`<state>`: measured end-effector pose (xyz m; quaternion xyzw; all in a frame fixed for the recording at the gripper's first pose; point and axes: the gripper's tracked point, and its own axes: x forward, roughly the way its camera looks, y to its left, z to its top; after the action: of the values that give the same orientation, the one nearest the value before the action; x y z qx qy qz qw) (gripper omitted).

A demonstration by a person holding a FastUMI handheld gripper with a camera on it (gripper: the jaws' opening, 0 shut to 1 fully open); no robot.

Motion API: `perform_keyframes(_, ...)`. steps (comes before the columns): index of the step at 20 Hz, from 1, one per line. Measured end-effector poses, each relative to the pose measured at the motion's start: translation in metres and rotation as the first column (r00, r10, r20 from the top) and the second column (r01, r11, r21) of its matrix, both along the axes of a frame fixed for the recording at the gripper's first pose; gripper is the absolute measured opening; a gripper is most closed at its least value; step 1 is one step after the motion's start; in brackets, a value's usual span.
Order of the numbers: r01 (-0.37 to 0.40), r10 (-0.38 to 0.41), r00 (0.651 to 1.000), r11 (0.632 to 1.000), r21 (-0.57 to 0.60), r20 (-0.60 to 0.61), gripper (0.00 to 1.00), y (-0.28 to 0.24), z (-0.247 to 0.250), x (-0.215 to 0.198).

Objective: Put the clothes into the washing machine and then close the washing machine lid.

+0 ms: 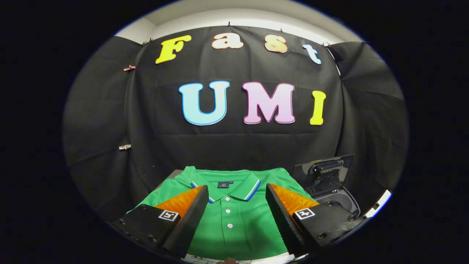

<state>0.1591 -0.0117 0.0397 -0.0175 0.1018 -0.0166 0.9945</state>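
— Between the two fingers, what lay there?
— A folded green polo shirt (pixel 234 216) with a striped collar and white buttons lay flat, collar towards the black cloth wall (pixel 234 146). The gripper (pixel 237 192) hung above it with its jaws spread wide, one finger over each shoulder of the shirt, pinching nothing.
— And the washing machine?
— Beyond the right-hand finger, just beside the shirt, stood the dark washing machine (pixel 339 201), its dark lid (pixel 324 170) raised upright towards the wall.
— Did the jaws touch the cloth of the shirt?
— I could not tell; the tips showed against the green with the button placket between them
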Motion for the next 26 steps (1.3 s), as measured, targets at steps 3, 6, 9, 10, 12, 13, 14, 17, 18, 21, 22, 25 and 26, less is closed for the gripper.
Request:
perform_keyframes(3,0.004,-0.007,0.991,1.0,-0.019,-0.134,0.98,-0.001,-0.023,0.017)
perform_keyframes(6,0.001,-0.021,0.95,0.998,-0.065,-0.311,0.99,-0.003,-0.054,0.028)
perform_keyframes(9,-0.013,-0.035,0.886,0.995,-0.099,-0.463,0.99,-0.004,-0.076,0.044)
perform_keyframes(10,-0.032,-0.022,0.862,0.995,-0.097,-0.507,0.99,-0.001,-0.078,0.044)
perform_keyframes(12,-0.037,-0.033,0.81,0.993,-0.108,-0.586,0.99,0.0,-0.084,0.044)
perform_keyframes(13,-0.036,-0.043,0.782,0.993,-0.115,-0.621,0.99,-0.001,-0.088,0.041)
perform_keyframes(14,-0.028,-0.043,0.742,0.995,-0.096,-0.669,0.99,-0.001,-0.095,0.035)
perform_keyframes(17,0.076,-0.058,0.684,0.997,-0.008,-0.727,0.98,-0.004,-0.095,0.035)
perform_keyframes(18,0.063,-0.058,0.66,0.998,-0.022,-0.749,0.98,-0.004,-0.1,0.034)
perform_keyframes(21,0.026,-0.055,0.601,0.998,-0.049,-0.797,0.98,-0.004,-0.103,0.036)
perform_keyframes(22,0.031,-0.058,0.586,0.998,-0.05,-0.808,0.97,-0.006,-0.102,0.034)
perform_keyframes(25,0.044,-0.073,0.544,0.997,-0.058,-0.836,0.75,-0.013,-0.1,0.034)
perform_keyframes(26,0.051,-0.079,0.54,0.997,-0.061,-0.838,0.65,-0.017,-0.101,0.037)
